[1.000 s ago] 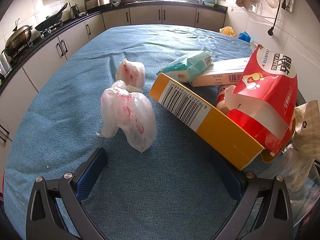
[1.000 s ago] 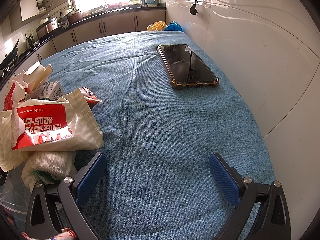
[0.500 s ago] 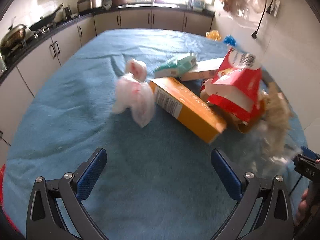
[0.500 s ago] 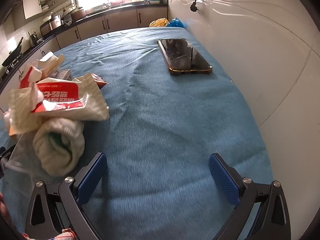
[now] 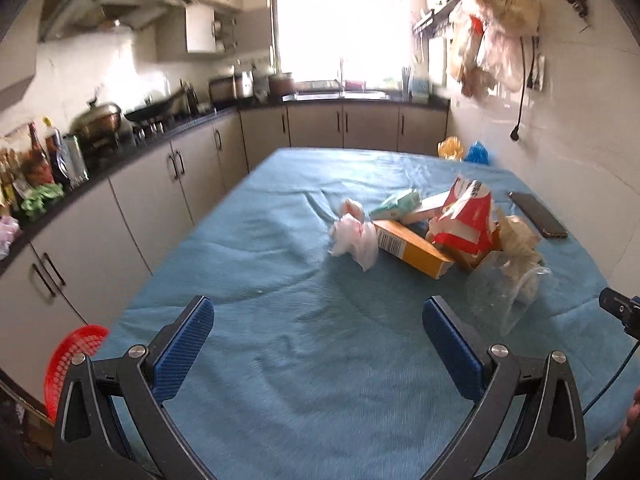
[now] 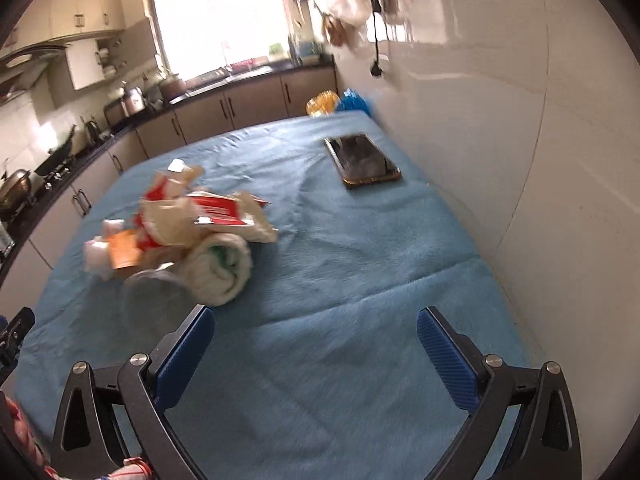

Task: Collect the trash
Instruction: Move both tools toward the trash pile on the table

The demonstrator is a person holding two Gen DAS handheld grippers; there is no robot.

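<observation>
Hovering wide open and empty, the left gripper [image 5: 318, 346] and right gripper [image 6: 316, 342] face a pile of crumpled wrappers and cartons [image 5: 432, 232] ahead on the blue tablecloth [image 5: 280, 320]; its nearest piece, a clear plastic cup [image 5: 502, 294], lies forward-right of the left gripper.

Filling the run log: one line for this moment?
left gripper: open, empty | right gripper: open, empty | trash pile: on table, untouched

Left wrist view looked from near edge of blue-covered table [image 5: 280, 380] toward far window [image 5: 340, 20], raised, trash pile [image 5: 432, 236] ahead right. Right wrist view sat further right, close beside white wall [image 6: 540, 160], tilted, facing far-left. Both shared trash pile [image 6: 188, 228], phone [image 5: 538, 220] [image 6: 362, 160], clear cup [image 5: 502, 292] [image 6: 154, 296], far counter.
</observation>
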